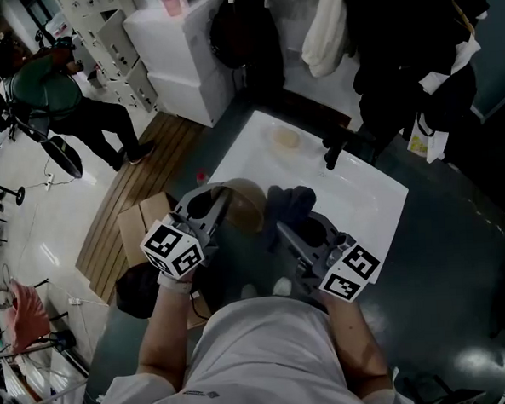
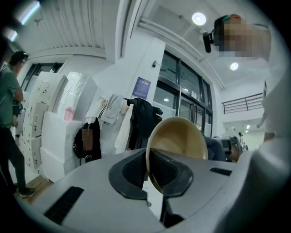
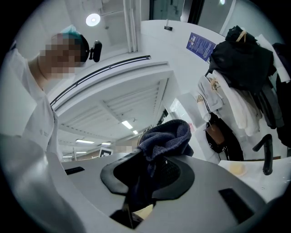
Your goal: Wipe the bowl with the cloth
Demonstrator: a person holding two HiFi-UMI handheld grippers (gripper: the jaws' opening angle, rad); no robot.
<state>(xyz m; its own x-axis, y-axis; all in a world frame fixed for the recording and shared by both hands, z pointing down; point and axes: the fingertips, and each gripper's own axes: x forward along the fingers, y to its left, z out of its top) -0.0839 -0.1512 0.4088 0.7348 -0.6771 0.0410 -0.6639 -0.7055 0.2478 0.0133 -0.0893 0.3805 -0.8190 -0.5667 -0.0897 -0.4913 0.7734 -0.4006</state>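
Over a white table (image 1: pixel 354 191), a tan bowl (image 1: pixel 246 204) was clamped at its rim by the left gripper (image 1: pixel 219 202). A dark blue cloth (image 1: pixel 291 205) was pinched in the right gripper (image 1: pixel 290 235), with the bowl just to that gripper's left.

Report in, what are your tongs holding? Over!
Left tongs shut on bowl rim. Right tongs shut on cloth. Both held up over the table; nothing between them.

The head view is dim and underexposed, with glare thrown on the pale floor (image 1: pixel 33 244) at left. Both gripper views are lit brighter by round ceiling lamps (image 2: pixel 198 18), strongly bent by a wide lens and ringed in black. The left tongs (image 2: pixel 148 168) are rendered slightly soft.
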